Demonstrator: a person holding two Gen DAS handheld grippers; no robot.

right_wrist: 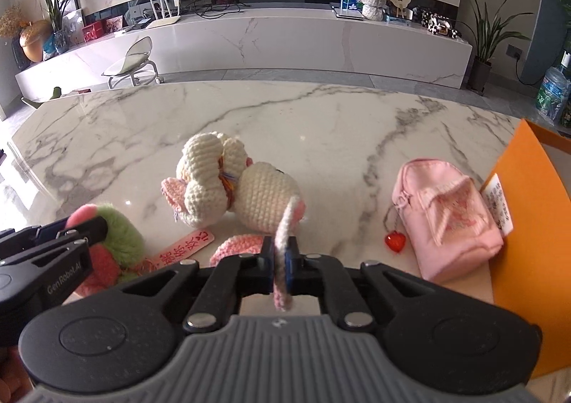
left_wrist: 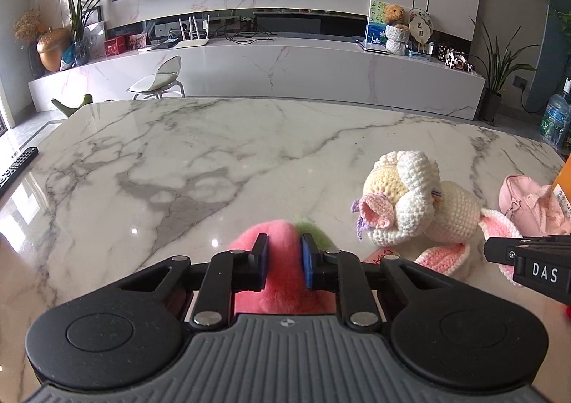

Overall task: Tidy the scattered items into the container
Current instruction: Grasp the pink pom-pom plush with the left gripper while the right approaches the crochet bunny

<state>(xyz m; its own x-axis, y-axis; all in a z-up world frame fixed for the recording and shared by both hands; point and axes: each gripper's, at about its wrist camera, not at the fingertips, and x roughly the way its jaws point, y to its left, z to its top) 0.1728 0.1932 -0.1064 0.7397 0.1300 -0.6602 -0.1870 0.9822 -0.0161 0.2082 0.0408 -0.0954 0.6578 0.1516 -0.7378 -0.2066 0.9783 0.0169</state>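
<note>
My left gripper (left_wrist: 284,260) is shut on a pink and green plush toy (left_wrist: 282,281) low over the marble table (left_wrist: 214,160); the toy also shows in the right wrist view (right_wrist: 117,242). My right gripper (right_wrist: 281,262) is shut on the pink-lined ear (right_wrist: 285,231) of a cream crocheted rabbit (right_wrist: 249,196), which lies on its side on the table. The rabbit also shows in the left wrist view (left_wrist: 421,203). A small pink backpack (right_wrist: 446,221) lies right of the rabbit. An orange container (right_wrist: 528,224) stands at the far right edge.
A red heart charm (right_wrist: 395,241) lies by the backpack. A pink tag with red writing (right_wrist: 182,249) lies beside the plush toy. A dark remote (left_wrist: 16,167) lies at the table's left edge. A TV console and chair stand beyond the table.
</note>
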